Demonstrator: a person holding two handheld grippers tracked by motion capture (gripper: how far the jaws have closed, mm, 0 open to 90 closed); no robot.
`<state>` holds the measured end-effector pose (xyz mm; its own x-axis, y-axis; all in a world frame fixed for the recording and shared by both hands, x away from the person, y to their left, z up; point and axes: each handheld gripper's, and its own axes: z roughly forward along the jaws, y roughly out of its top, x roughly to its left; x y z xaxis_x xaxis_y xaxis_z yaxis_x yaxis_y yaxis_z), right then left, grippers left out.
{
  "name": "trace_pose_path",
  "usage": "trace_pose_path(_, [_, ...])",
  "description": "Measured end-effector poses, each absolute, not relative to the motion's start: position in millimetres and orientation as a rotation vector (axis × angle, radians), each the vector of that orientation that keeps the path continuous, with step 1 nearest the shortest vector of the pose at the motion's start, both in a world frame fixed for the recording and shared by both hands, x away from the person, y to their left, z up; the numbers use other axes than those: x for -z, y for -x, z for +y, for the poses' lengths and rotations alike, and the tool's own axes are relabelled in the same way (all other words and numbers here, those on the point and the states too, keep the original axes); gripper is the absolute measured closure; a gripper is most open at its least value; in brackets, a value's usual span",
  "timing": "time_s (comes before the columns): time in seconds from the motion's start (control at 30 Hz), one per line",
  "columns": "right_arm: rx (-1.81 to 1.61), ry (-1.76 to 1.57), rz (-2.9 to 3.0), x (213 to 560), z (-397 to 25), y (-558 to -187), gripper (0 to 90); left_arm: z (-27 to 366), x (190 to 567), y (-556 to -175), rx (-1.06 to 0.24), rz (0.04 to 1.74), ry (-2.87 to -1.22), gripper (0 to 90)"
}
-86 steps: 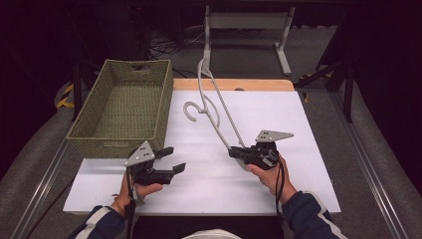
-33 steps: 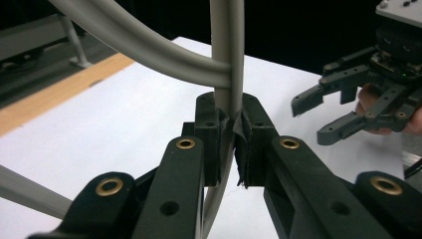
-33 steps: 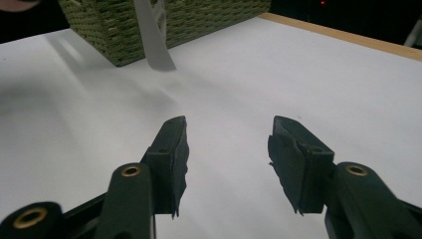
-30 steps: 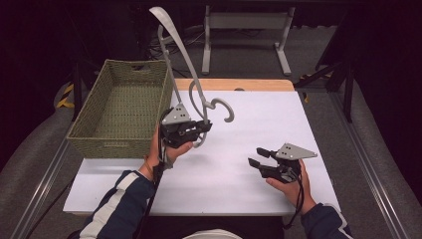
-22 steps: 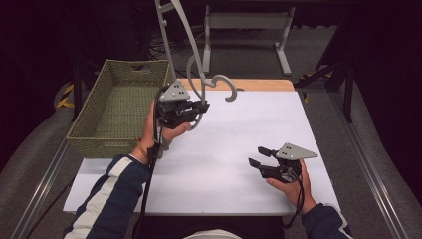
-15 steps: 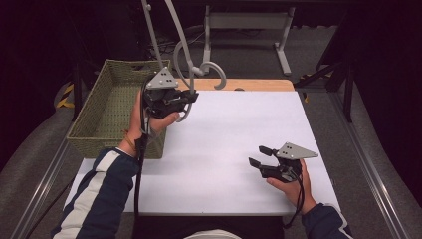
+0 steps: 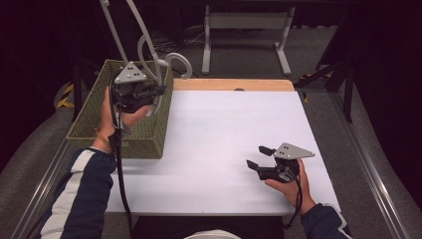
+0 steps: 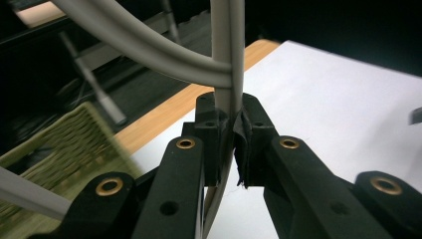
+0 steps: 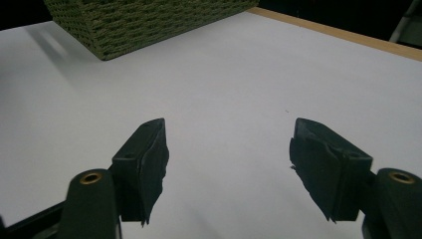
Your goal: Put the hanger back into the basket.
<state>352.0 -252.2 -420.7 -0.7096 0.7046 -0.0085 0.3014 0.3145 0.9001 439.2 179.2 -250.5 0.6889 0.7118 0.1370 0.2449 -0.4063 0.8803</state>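
A grey plastic hanger (image 7: 149,47) is held up in the air, its long bars reaching past the top of the high view and its hook (image 7: 178,62) curling to the right. My left gripper (image 7: 158,91) is shut on one of its bars above the right side of the green woven basket (image 7: 89,124). In the left gripper view the grey hanger bar (image 8: 226,59) stands pinched between the jaws, where my left gripper (image 8: 230,134) closes. My right gripper (image 7: 260,157) rests low over the white table near the front right, open with nothing in it; the right gripper (image 9: 226,164) shows bare table between its jaws.
The white table top (image 7: 224,129) has a wooden strip (image 7: 234,84) along its far edge. The basket (image 9: 144,20) stands at the table's left side. A metal frame (image 7: 246,30) stands on the floor behind the table.
My left gripper has carried the hanger up and to the left, from the table's middle to above the basket. The right gripper has stayed where it was, open.
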Motion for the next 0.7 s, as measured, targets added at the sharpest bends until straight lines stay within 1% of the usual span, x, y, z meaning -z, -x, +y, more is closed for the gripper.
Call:
trace_pose_path(0.13, [-1.359, -0.894, 2.192, 421, -252, -353, 30.4, 195, 257, -445, -0.65, 0.793, -1.998, 82.1])
trace_pose_path(0.33, [-1.354, -0.895, 2.199, 422, -251, -353, 30.0, 218, 281, -455, -0.652, 0.861, -2.044, 82.1])
trace_pose_path(0.57, [-1.344, -0.9, 2.215, 425, -249, -354, 29.7, 239, 311, -465, -0.613, 0.95, -2.113, 82.1])
trace_pose_path(0.7, [-1.341, -0.904, 2.22, 425, -249, -355, 29.6, 247, 321, -468, -0.609, 0.989, -2.15, 82.1])
